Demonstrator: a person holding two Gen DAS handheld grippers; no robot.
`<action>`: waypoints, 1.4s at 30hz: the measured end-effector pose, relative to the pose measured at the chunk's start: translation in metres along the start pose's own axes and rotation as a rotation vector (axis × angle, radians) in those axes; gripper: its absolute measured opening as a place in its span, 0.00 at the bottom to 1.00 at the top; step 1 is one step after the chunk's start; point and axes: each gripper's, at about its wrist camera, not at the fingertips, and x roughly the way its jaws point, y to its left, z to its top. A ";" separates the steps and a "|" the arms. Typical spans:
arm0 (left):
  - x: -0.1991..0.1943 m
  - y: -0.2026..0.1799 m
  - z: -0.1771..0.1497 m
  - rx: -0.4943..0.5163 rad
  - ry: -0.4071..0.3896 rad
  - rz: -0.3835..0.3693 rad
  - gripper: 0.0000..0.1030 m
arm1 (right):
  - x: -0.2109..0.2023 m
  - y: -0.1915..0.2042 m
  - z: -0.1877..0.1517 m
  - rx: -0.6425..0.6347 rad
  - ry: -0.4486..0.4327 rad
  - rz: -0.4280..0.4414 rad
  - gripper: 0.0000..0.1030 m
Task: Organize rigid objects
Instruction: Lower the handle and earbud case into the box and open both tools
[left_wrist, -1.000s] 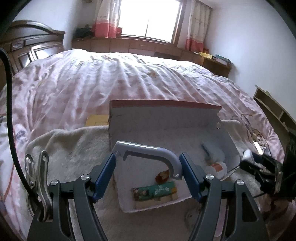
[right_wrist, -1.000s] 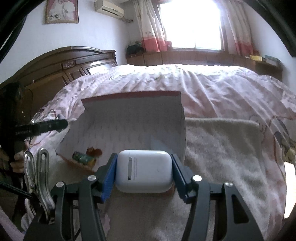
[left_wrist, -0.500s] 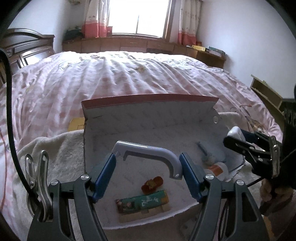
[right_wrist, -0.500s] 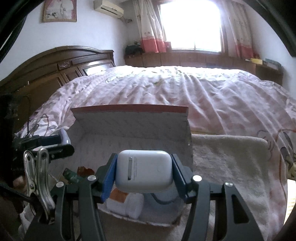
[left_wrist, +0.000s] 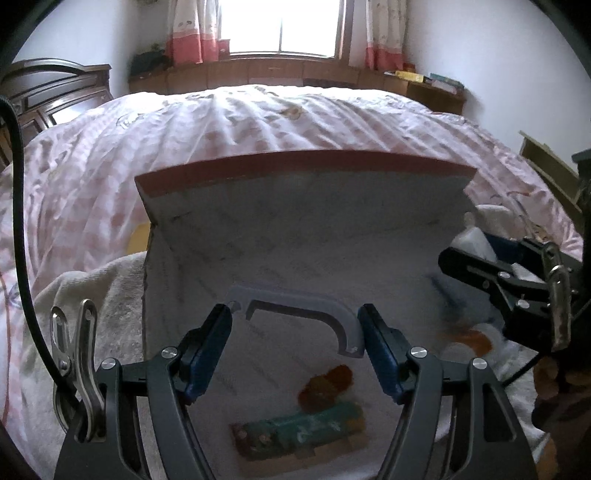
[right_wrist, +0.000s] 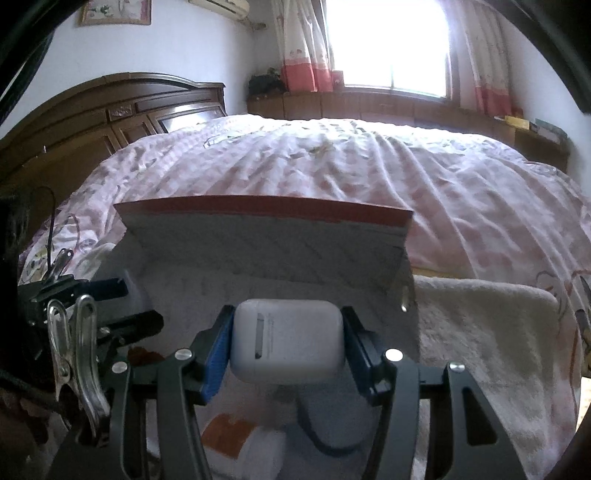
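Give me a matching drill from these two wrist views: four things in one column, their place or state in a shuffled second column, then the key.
Things
1. grey hook-shaped part
2. white earbud case
3. green packet
4. cream towel

Place or state
A. lying on the floor of the open box
B. clamped in the right gripper
C. spread on the bed under the box
D. clamped in the left gripper

Pairs: 1-D, 2-B, 3-A, 4-C
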 end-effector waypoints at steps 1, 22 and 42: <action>0.005 0.001 0.001 -0.002 0.007 0.014 0.70 | 0.005 0.001 0.001 -0.007 0.003 0.000 0.57; 0.001 0.026 -0.017 0.018 0.044 0.142 0.70 | 0.055 0.054 0.008 -0.011 0.115 0.120 0.57; -0.032 0.017 -0.023 -0.055 0.040 0.116 0.71 | -0.002 0.054 0.008 0.025 0.052 0.077 0.73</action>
